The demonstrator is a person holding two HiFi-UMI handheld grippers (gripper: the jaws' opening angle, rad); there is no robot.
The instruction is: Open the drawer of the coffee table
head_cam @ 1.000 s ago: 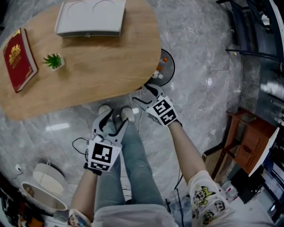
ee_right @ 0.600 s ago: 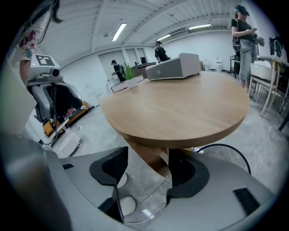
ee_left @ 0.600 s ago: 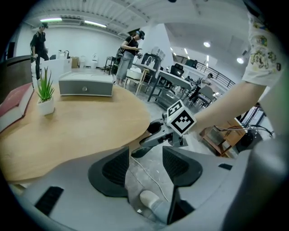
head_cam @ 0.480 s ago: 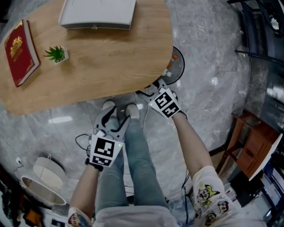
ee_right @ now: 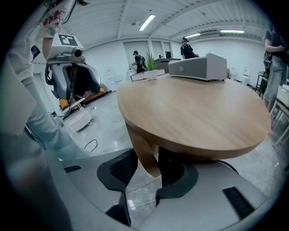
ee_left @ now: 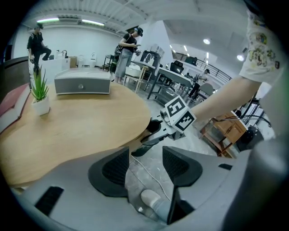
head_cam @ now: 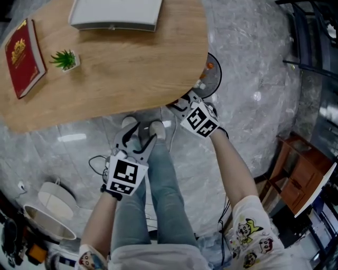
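The oval wooden coffee table fills the upper left of the head view. My right gripper reaches under its near right edge. In the right gripper view a tapered wooden drawer handle hangs below the table top, between the jaws of my right gripper. The jaws are closing, and the pads lie against both sides of the handle. My left gripper hovers open over the person's shoes, apart from the table. Between the jaws of my left gripper there is only floor and a shoe.
On the table lie a red book, a small potted plant and a white box. A round fan stands on the floor past the table's right end. A wooden stool is at the right, a white bin at the lower left.
My right gripper has rolled and tucked in under the table's edge, and its jaws have narrowed. My left gripper has sunk a little and stayed open.
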